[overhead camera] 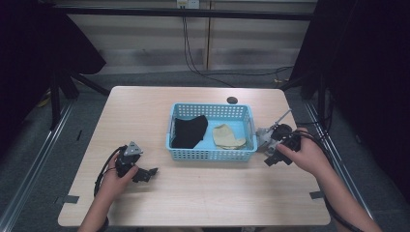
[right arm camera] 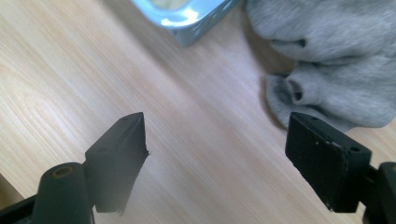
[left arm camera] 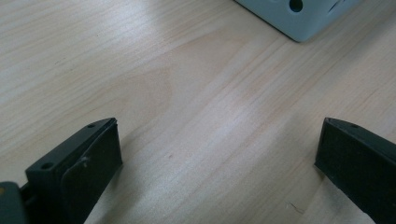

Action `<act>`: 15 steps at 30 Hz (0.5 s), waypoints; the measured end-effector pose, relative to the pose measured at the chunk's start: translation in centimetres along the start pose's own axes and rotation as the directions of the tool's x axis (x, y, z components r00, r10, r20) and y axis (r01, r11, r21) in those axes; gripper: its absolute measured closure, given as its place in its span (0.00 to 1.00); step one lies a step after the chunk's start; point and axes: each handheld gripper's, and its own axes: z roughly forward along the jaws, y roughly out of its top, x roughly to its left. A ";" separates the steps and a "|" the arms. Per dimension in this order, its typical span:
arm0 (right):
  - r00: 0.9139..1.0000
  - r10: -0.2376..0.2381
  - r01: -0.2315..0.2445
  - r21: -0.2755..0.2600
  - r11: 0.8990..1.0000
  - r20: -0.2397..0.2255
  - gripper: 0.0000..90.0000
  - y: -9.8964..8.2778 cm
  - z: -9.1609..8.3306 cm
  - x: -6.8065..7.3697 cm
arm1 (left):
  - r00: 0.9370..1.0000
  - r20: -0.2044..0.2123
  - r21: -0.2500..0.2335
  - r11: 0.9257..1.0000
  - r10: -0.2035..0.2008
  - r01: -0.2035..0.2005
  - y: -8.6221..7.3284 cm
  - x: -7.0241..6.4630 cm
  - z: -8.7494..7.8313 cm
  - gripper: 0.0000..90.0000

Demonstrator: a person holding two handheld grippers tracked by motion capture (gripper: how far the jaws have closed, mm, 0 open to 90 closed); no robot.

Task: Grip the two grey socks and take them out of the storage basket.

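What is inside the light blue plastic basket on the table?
The light blue plastic lattice basket holds a black cloth item on its left side and a beige cloth item on its right. Whatever lies beneath them is covered.

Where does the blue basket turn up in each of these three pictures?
High view: the blue basket sits mid-table, holding a black cloth and a tan cloth.
Left gripper view: one corner of it, at the top edge, right of middle.
Right gripper view: a corner at the top edge, near the middle, beside a grey cloth.
Shared landmark: the pale wooden table beneath it.
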 end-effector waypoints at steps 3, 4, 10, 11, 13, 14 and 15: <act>1.000 -0.005 0.005 -0.004 1.000 -0.008 0.23 -0.6 0.7 0.6 | 1.000 0.000 0.004 1.000 0.004 -0.004 0.0 0.0 0.0 0.00; 1.000 -0.014 0.014 -0.005 1.000 -0.012 0.23 -0.8 0.9 0.8 | 1.000 -0.001 0.000 1.000 -0.001 0.001 0.0 0.0 0.0 0.00; 1.000 -0.031 0.031 0.012 0.999 0.000 0.23 -2.2 2.4 2.0 | 1.000 0.001 0.000 1.000 -0.003 0.003 0.0 -0.1 0.0 0.00; 0.999 -0.035 0.035 0.008 0.999 0.002 0.23 -2.4 2.7 2.2 | 1.000 0.002 0.000 1.000 -0.005 0.005 0.0 -0.1 0.0 0.00; 0.999 -0.036 0.036 -0.002 0.999 -0.010 0.23 -2.8 3.1 2.6 | 1.000 0.002 0.000 1.000 -0.007 0.007 -0.1 -0.1 -0.1 0.00; 0.999 -0.035 0.035 -0.006 0.999 -0.016 0.23 -3.0 3.4 2.8 | 1.000 0.005 0.000 1.000 -0.006 0.006 -0.1 -0.1 -0.1 0.00; 0.999 -0.040 0.040 -0.012 0.999 -0.016 0.23 -3.2 3.6 2.9 | 1.000 0.004 0.000 1.000 -0.006 0.006 -0.1 -0.1 -0.1 0.00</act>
